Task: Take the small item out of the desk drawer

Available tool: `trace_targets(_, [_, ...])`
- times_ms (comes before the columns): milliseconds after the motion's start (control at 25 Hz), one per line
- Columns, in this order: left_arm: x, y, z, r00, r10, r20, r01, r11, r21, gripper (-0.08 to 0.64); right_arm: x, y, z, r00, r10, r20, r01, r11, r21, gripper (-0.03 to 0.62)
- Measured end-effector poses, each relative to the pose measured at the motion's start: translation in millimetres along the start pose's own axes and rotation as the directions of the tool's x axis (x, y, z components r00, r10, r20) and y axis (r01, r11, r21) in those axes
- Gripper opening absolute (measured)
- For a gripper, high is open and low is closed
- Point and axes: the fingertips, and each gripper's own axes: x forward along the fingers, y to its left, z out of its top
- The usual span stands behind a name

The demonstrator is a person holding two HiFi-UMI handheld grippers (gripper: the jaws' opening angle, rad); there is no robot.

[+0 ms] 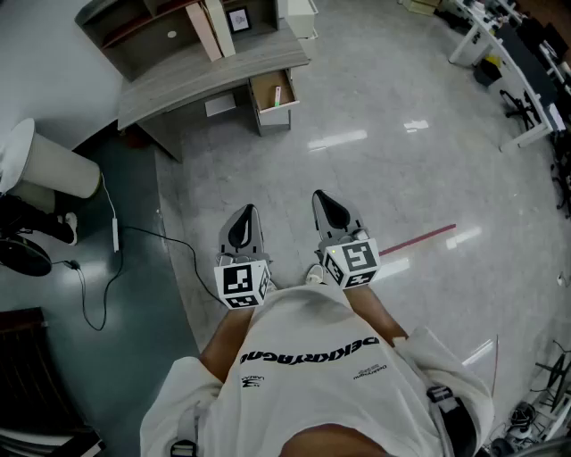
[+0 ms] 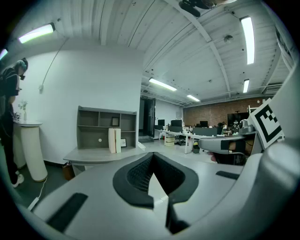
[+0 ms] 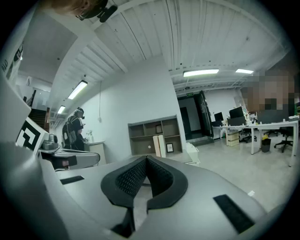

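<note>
I hold my left gripper (image 1: 245, 219) and right gripper (image 1: 323, 201) side by side just ahead of my waist. They sit apart from each other, and both noses point forward and slightly left, toward the far corner. My elbows are bent and my right forearm (image 1: 373, 310) is bare below the white T-shirt sleeve. Both sets of jaws are pressed together at the tips, with nothing between the pads.

The pale polished floor (image 1: 393, 178) lies wide and bare in front of me. One red strip (image 1: 419, 239) lies flat on it, near and to my right. To my left the floor changes to a dark teal patch (image 1: 134, 294). One black cable (image 1: 147, 230) snakes across it and reaches the edge of the pale floor near my left gripper.

Farther off stands one white cylindrical pedestal (image 1: 58, 168) at the left. Past the open floor is the grey wood-grain desk surface (image 1: 178, 76), which carries a grey shelf unit (image 1: 134, 22) and two pale upright boards (image 1: 212, 27).

One open wooden drawer (image 1: 265, 92) juts out under the right end of the surface, toward me. One small pale item with a green end (image 1: 277, 95) lies inside it, well apart from both grippers.
</note>
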Motion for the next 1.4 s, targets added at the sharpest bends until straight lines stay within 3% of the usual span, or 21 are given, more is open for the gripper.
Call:
trace_targets(320, [13.1,-21.6,-0.5,1.0,0.013,0.009,-0.013,1.0,0.009,0.015,-4.8,-28.3,-1.6,1.0,0.016,0.015,-0.017,1.0,0.009,0.032])
trace_targets(600, [22.4,-41.4,-7.9,0.999,0.043,0.006,-0.043,0.999,-0.029,0.015,-9.1,-42.7,-8.9,0.997,0.074,0.003,-0.074,0.997,-0.017,0.032])
trace_targets(880, [39.0,-50.0,-18.1,1.0,-0.001,0.005,0.002,0.998,-0.069,0.015,4.5,-50.4,-11.6,0.995,0.1,-0.001,-0.1,0.994,-0.033,0.032])
trace_targets(1400, [153.2,22.6,-23.8,1.0,0.019,0.005,-0.019,0.996,-0.085,0.015,134.2,-82.6,-13.4,0.989,0.144,-0.027,-0.145,0.989,-0.03,0.032])
